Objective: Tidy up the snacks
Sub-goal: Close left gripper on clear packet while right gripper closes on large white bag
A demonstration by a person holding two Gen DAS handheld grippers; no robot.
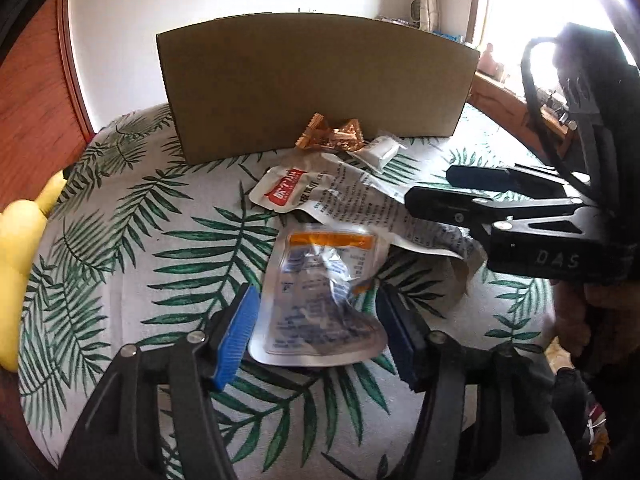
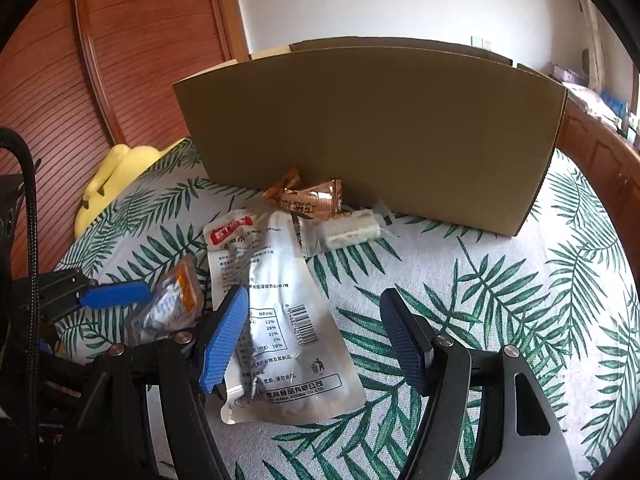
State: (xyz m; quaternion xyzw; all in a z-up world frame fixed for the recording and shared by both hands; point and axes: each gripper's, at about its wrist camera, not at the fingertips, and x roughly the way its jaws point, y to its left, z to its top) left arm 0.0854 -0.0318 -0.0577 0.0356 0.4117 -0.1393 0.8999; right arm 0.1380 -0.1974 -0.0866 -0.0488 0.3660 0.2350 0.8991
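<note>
A small clear packet with an orange strip [image 1: 324, 300] lies on the leaf-print cloth, between the open jaws of my left gripper [image 1: 316, 332]; it also shows in the right wrist view [image 2: 168, 308]. A long silver pouch with a red label [image 2: 276, 320] lies under my open right gripper [image 2: 316, 336], whose left pad is over it. In the left wrist view the pouch [image 1: 340, 196] and the right gripper [image 1: 436, 192] sit to the right. An orange candy wrapper [image 2: 310, 198] and a white wafer packet [image 2: 350, 232] lie against the open cardboard box [image 2: 372, 136].
A yellow plush toy [image 2: 116, 176] lies at the table's left edge by the wooden cabinet [image 2: 80, 80]. A wooden bench or sill [image 2: 600, 152] runs along the right. The leaf-print tablecloth [image 2: 500, 300] covers the round table.
</note>
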